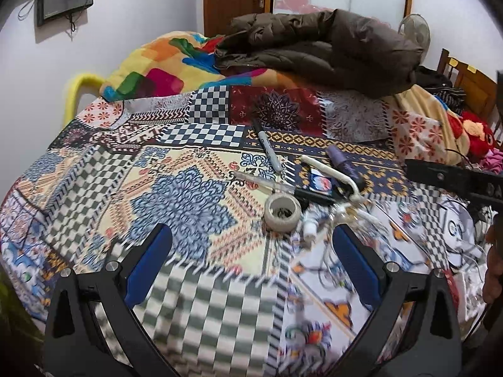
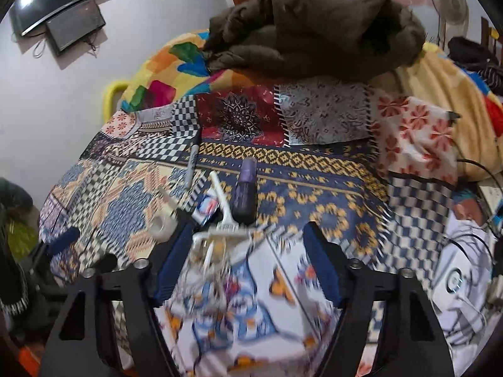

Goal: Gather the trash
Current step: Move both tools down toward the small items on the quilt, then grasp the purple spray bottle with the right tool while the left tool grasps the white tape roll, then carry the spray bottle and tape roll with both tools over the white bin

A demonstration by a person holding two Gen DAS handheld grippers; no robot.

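A small pile of clutter lies on the patchwork bedspread (image 1: 195, 201): a tape roll (image 1: 282, 213), a grey marker (image 1: 267, 148), a white toothbrush-like handle (image 1: 330, 172), a small blue-and-red packet (image 1: 319, 182), a purple tube (image 1: 341, 163) and crumpled clear plastic (image 1: 342, 216). My left gripper (image 1: 251, 238) is open and empty, just short of the tape roll. My right gripper (image 2: 248, 235) is open and empty over the clear plastic (image 2: 217, 251), with the purple tube (image 2: 245, 191), the packet (image 2: 207, 207) and the tape roll (image 2: 162, 224) just beyond its left finger.
A brown jacket (image 1: 320, 47) and a bright blanket (image 1: 157, 69) are heaped at the back of the bed. Cables and a white device (image 2: 456, 279) lie at the right. A yellow chair (image 1: 78, 94) stands by the left wall. The right gripper shows at the left view's right edge (image 1: 456, 179).
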